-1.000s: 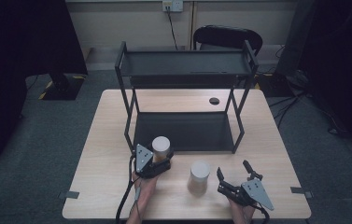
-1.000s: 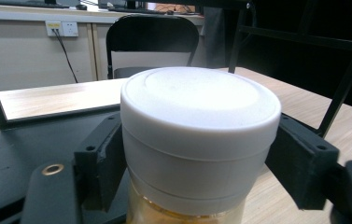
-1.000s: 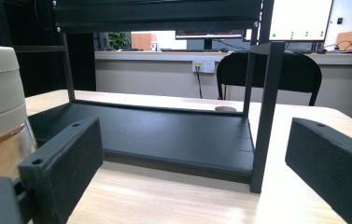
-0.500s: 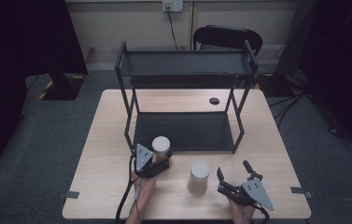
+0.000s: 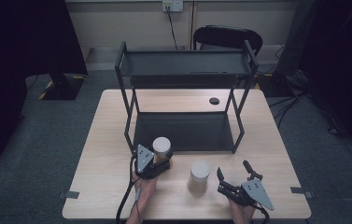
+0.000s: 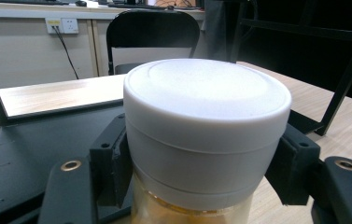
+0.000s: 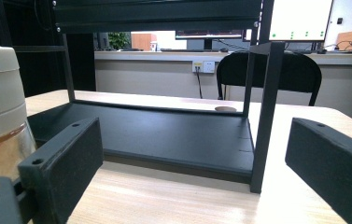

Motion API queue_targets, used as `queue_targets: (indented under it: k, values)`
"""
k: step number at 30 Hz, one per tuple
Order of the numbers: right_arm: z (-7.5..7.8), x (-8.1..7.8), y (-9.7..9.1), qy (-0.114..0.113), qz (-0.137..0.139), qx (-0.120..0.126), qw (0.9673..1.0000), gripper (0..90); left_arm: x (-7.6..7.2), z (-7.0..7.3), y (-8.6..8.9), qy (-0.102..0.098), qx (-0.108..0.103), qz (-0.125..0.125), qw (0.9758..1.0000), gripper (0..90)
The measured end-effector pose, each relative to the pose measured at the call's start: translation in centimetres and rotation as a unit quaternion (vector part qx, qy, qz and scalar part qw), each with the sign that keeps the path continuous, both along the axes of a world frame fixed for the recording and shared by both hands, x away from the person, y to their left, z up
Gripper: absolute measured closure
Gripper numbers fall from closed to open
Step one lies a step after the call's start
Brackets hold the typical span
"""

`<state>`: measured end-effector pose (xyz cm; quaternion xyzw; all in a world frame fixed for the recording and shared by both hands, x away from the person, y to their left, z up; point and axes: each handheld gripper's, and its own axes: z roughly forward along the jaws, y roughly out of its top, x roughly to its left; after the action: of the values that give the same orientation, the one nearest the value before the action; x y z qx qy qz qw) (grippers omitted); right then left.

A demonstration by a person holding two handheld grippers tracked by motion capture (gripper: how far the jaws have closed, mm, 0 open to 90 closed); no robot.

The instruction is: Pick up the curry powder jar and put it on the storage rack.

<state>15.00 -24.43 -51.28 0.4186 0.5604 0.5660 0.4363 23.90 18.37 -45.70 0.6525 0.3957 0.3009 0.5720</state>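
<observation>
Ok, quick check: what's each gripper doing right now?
Left gripper: shut on the white-lidded jar.
Right gripper: open, holding nothing.

The black two-tier rack [image 5: 185, 100] is taking up the middle of the worktop [image 5: 99, 186], its four posts fencing the lower shelf while the front side is standing open between them. A white-lidded jar [image 5: 199, 177] is standing just in front of the rack, near the right claw [image 5: 233, 175], narrowing that approach. Bare worktop is lying open on both flanks.
</observation>
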Motion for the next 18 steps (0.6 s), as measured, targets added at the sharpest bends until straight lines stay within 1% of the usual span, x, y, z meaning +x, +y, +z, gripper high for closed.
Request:
queue_targets:
  k: [9, 14, 18]
  values:
    - [0.0, 0.0, 0.0, 0.0, 0.0, 0.0, 1.0, 3.2, -0.23, 0.12, 0.01, -0.002, 0.003, -0.003, 1.0, 34.0]
    - [0.0, 0.0, 0.0, 0.0, 0.0, 0.0, 1.0, 3.2, -0.46, 0.19, 0.13, -0.006, -0.002, 0.001, 1.0, 34.0]
    - [0.0, 0.0, 0.0, 0.0, 0.0, 0.0, 1.0, 3.2, -0.57, 0.38, 0.27, -0.007, -0.002, 0.001, 1.0, 34.0]
